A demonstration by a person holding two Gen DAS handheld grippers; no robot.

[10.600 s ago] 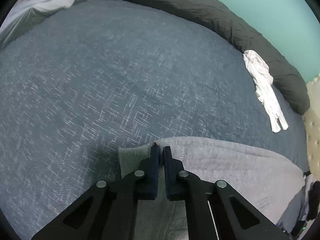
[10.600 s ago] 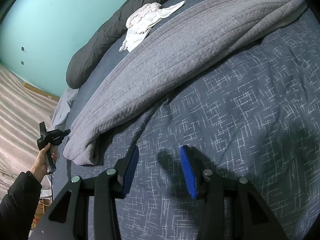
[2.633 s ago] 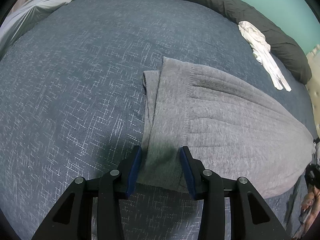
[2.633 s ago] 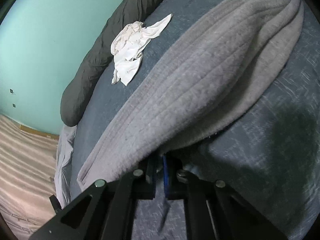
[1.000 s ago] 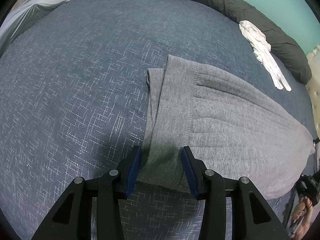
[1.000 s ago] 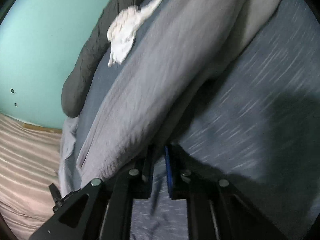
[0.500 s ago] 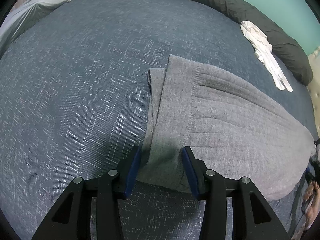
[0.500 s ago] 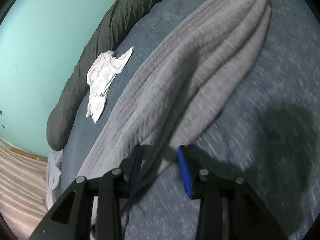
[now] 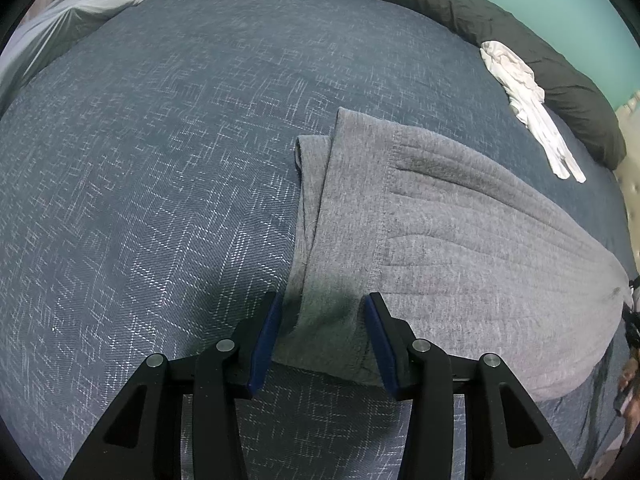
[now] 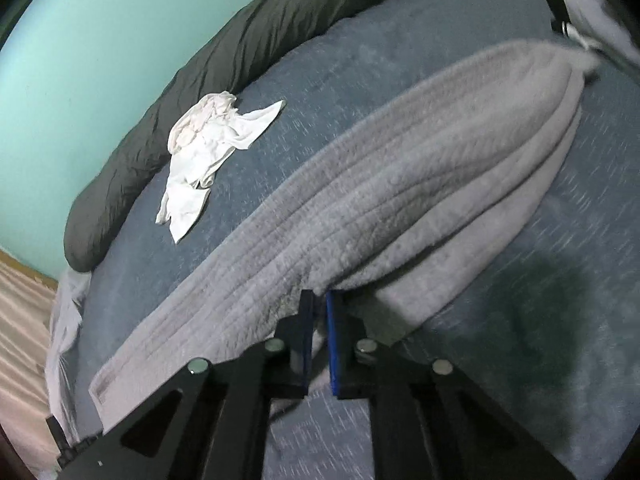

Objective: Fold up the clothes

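A grey ribbed garment point(image 9: 460, 232) lies folded lengthwise on a dark blue bedspread point(image 9: 160, 140). In the left wrist view my left gripper point(image 9: 322, 328) stands open, its blue pads either side of the garment's near corner, just above the cloth. In the right wrist view the same grey garment point(image 10: 380, 208) stretches away as a long strip. My right gripper point(image 10: 319, 312) is shut on the garment's near long edge, with cloth pinched between its blue pads.
A crumpled white garment point(image 9: 528, 100) point(image 10: 204, 148) lies near a long dark bolster point(image 9: 440, 4) point(image 10: 200, 80) against the teal wall. Pale sheets point(image 9: 92, 4) bunch at the far left. A hand point(image 9: 630, 380) shows at the right edge.
My right gripper was open half a second ago and has now shut on the grey garment's edge. My left gripper stays open over the same corner.
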